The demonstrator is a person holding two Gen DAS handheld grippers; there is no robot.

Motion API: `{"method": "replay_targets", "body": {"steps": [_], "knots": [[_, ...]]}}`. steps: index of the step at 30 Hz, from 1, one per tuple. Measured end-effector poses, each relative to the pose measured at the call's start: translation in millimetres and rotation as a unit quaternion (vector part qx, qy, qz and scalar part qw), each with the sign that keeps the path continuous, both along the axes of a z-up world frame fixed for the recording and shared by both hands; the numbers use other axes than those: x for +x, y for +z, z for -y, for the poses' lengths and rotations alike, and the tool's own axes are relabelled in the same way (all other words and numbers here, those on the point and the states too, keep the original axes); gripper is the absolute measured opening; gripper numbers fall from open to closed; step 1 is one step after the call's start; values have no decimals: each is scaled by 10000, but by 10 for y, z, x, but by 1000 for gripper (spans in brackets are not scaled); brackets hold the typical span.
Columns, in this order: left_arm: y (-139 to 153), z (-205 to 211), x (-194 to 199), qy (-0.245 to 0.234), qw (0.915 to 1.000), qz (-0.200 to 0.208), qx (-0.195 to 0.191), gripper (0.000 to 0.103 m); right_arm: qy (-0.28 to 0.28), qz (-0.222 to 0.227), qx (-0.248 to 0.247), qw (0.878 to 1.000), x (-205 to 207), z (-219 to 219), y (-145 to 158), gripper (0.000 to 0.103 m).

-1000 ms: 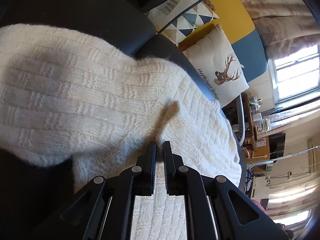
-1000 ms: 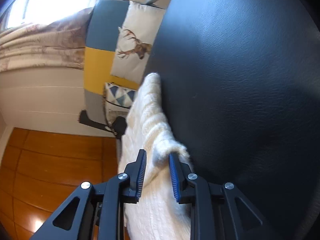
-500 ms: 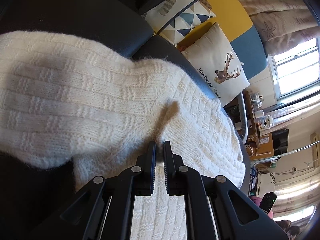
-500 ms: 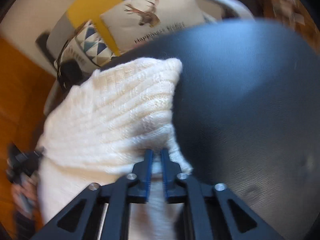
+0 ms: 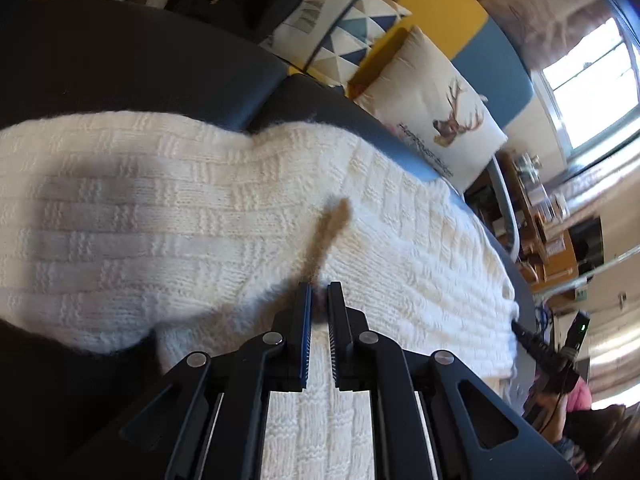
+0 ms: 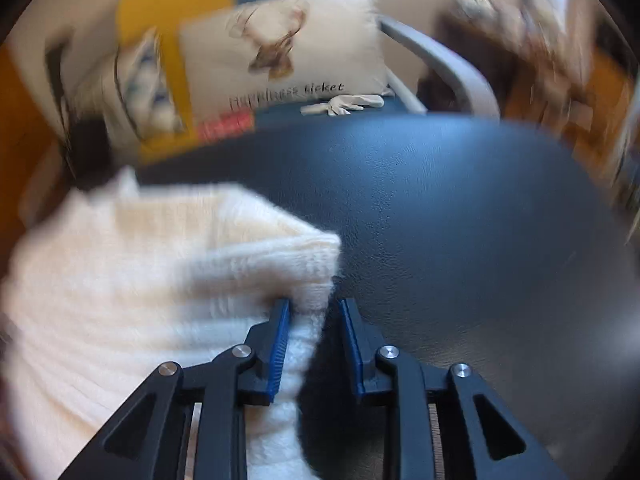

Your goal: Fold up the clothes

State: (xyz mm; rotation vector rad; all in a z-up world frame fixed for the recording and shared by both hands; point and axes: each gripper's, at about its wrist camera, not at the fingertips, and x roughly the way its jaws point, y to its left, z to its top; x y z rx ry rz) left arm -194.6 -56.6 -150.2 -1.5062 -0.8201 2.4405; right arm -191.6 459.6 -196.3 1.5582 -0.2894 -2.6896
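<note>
**A:** Where's the sweater [image 5: 192, 216] sitting right now?

**B:** Spread on the dark leather seat [image 6: 460, 208], filling the left camera from 9 to 3 o'clock. One corner is doubled over, probably the fold just laid down.

**A:** And the grippers?

**B:** The left gripper [image 5: 319, 300] is easing apart at 6 o'clock, right over the knit; can't tell if any wool is caught. The right gripper [image 6: 312, 312] is opening too. The folded corner lies between its jaws, against the left one only, so I'd say it's letting go.

**A:** Background?

**B:** Deer pillow [image 6: 288, 52] at 12 o'clock.
</note>
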Motion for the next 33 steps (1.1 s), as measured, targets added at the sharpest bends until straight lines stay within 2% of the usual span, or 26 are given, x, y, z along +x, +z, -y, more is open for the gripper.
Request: {"method": "replay_targets", "body": {"steps": [2, 4, 5, 7, 10, 13, 15, 19, 21, 22, 23, 26, 29, 31, 33], "knots": [[-22, 48, -22, -19, 9997, 59, 230, 15, -5, -159, -201, 9997, 54, -52, 97, 25], [-29, 129, -46, 66, 9987, 87, 506, 19, 222, -388, -418, 9981, 123, 16, 232, 25], [-28, 174, -55, 145, 9977, 78, 655, 24, 380, -432, -447, 9973, 111, 103, 268, 25], [-7, 231, -89, 232, 9967, 48, 775, 25, 680, -429, -365, 9961, 51, 312, 301, 25], [69, 218, -172, 135, 9975, -13, 690, 25, 976, -226, -227, 9947, -70, 546, 209, 25], [108, 139, -309, -99, 9989, 5, 454, 30, 1069, -47, -292, 9938, -93, 589, 121, 25], [75, 72, -428, -306, 9990, 145, 299, 31, 1048, -38, -331, 9939, -52, 562, 75, 25], [18, -12, -576, -470, 9982, 274, 255, 31, 989, -104, -405, 9942, 19, 498, 112, 25], [38, -69, -611, -515, 9985, 179, 102, 28, 934, -179, -294, 9950, 43, 457, 155, 25], [55, -103, -620, -469, 9987, 169, -128, 5, 839, -254, -196, 9960, 58, 409, 182, 25], [84, -135, -603, -418, 9987, 85, -287, 5, 704, -323, -121, 9969, 79, 345, 210, 25], [299, -145, -436, -307, 9982, -487, -186, 4, 173, -449, -187, 9987, 139, 7, 280, 25], [620, -101, -244, -173, 9932, -1146, -61, 4, -213, -407, -418, 9981, 126, -315, 281, 25], [736, -129, -228, -240, 9910, -1309, -117, 4, -157, -379, -443, 9982, 78, -369, 272, 25], [786, -194, -246, -343, 9902, -1321, -311, 4, 193, -389, -446, 9981, 17, -251, 255, 25]]}}
